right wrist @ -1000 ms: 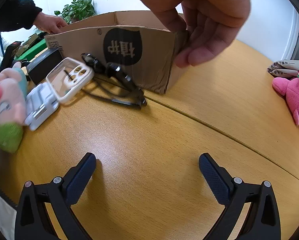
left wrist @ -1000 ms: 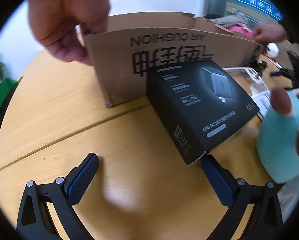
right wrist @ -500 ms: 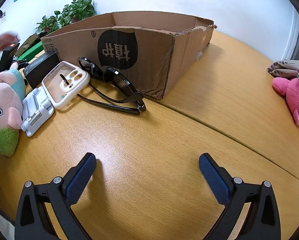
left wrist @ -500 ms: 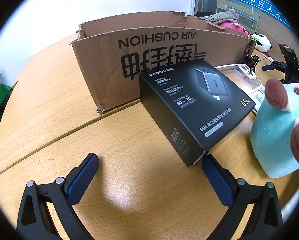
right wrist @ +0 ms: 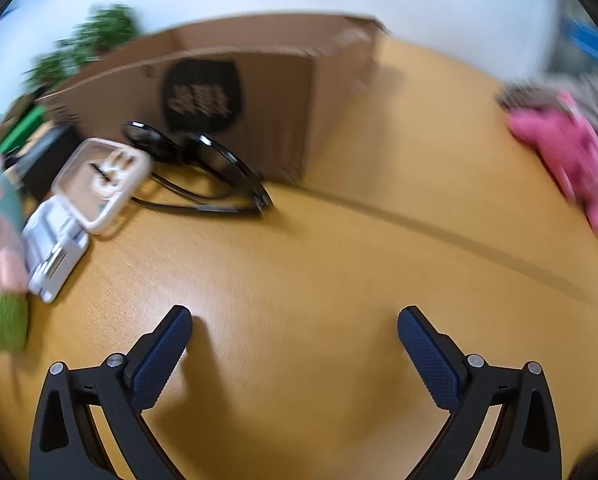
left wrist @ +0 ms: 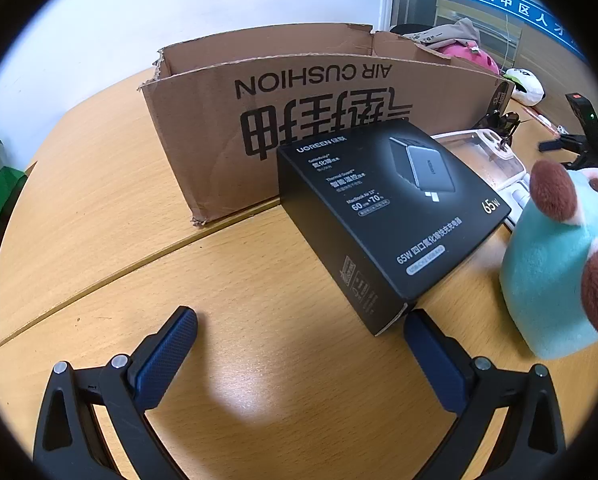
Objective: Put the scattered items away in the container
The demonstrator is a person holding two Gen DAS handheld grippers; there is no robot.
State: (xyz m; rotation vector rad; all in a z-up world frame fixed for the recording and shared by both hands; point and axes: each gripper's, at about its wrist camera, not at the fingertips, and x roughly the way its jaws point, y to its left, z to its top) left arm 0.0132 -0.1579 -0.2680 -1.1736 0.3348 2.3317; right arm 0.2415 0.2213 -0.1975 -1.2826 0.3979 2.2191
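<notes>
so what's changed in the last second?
The bare hands that held the cardboard box a second ago are gone. The right tool is now moving, its view blurred. Both tools stay open and empty; the left tool, charger box, sunglasses and plush are unmoved.

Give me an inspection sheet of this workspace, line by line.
Surface: wooden table, seam running across it.
Job's things: open cardboard box; black charger box leaning against it; sunglasses, clear phone case, white stand, teal plush all outside it.
Clutter: pink plush at the table edge.
Grippers: left gripper and right gripper open, holding nothing.
Cables: nothing seen.
Surroundings: white wall, potted plant; right view blurred.
</notes>
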